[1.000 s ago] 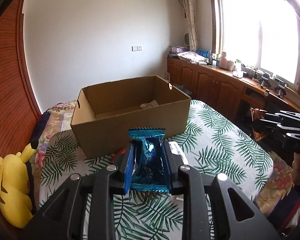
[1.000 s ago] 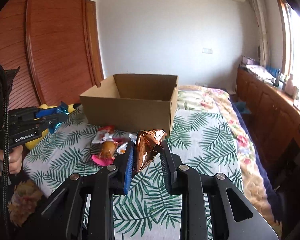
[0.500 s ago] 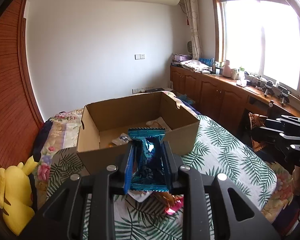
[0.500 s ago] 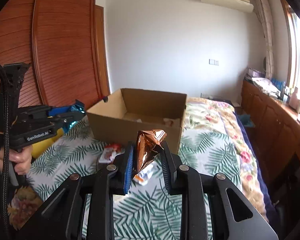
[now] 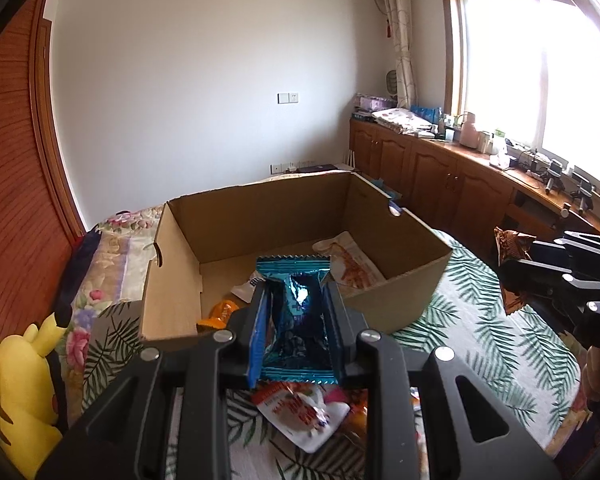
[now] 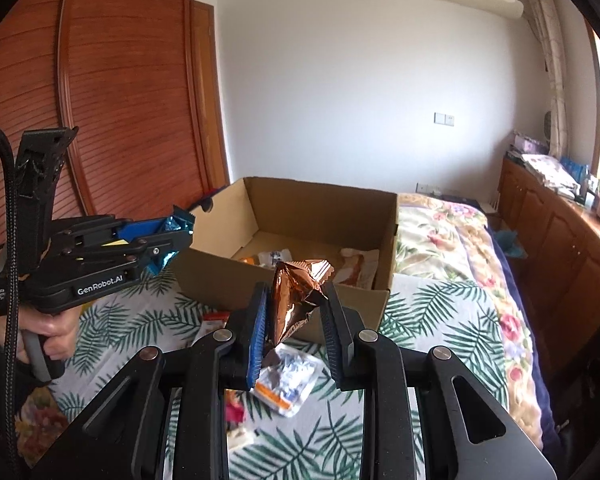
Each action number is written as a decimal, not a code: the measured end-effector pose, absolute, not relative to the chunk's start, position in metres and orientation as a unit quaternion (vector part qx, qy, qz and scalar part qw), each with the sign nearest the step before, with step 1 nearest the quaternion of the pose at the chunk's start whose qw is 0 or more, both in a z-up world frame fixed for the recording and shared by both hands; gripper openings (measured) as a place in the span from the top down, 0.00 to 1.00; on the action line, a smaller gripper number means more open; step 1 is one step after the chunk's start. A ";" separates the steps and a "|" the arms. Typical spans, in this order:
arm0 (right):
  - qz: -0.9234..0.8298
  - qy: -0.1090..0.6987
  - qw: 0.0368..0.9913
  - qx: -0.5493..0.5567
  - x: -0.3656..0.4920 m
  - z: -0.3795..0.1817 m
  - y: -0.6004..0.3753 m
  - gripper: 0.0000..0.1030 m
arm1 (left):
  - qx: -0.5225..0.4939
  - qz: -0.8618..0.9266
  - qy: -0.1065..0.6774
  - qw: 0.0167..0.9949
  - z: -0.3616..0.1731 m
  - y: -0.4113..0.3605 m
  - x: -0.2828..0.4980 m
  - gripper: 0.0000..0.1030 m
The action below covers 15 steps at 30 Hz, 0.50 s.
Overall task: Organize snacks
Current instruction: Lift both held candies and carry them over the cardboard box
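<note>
two grippers, one packet each: the left gripper (image 5: 296,312) has its jaws clamped on a blue packet (image 5: 296,316), the right gripper (image 6: 294,312) on a copper packet (image 6: 296,300), both before one cardboard box (image 5: 400,300) on the bed (image 6: 440,304).

Both grippers pointed slightly downward side by side, the left gripper (image 5: 296,320) clamped on a blue packet (image 5: 298,312), the right gripper (image 6: 296,320) pinching a copper packet (image 6: 296,300), a hand (image 6: 40,332) gripping the left handle.
</note>
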State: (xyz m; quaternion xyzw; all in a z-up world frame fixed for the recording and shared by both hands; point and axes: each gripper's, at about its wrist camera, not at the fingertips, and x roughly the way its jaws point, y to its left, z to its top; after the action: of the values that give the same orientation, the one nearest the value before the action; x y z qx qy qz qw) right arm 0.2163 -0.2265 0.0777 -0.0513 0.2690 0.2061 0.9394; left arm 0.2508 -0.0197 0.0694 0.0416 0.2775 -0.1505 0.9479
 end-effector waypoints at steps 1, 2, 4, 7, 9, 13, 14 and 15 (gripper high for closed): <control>0.207 0.270 0.939 -0.053 0.221 0.076 -0.225 0.77 | 0.041 -0.149 0.281 0.947 0.067 -0.020 0.258 0.76; 0.208 0.271 0.938 -0.056 0.228 0.074 -0.223 0.77 | 0.039 -0.148 0.284 0.946 0.065 -0.019 0.265 0.76; 0.210 0.272 0.937 -0.063 0.242 0.071 -0.218 0.77 | 0.037 -0.146 0.290 0.945 0.061 -0.018 0.277 0.76; 0.214 0.273 0.935 -0.070 0.265 0.067 -0.210 0.77 | 0.038 -0.140 0.294 0.945 0.056 -0.015 0.294 0.76; 0.218 0.273 0.934 -0.073 0.277 0.064 -0.205 0.77 | 0.037 -0.137 0.295 0.945 0.054 -0.014 0.304 0.76; 0.225 0.274 0.932 -0.074 0.295 0.059 -0.195 0.77 | 0.032 -0.133 0.299 0.944 0.048 -0.012 0.323 0.76; 0.227 0.275 0.931 -0.074 0.300 0.056 -0.193 0.77 | 0.030 -0.133 0.300 0.944 0.046 -0.013 0.327 0.76; 0.228 0.275 0.931 -0.073 0.303 0.054 -0.192 0.77 | 0.030 -0.134 0.303 0.943 0.043 -0.013 0.332 0.76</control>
State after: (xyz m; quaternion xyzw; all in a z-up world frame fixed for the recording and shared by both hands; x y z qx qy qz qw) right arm 0.3033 -0.1916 0.0544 -0.0728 0.2753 0.2282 0.9310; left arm 0.3316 -0.0134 0.0434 0.0297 0.3033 -0.1339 0.9430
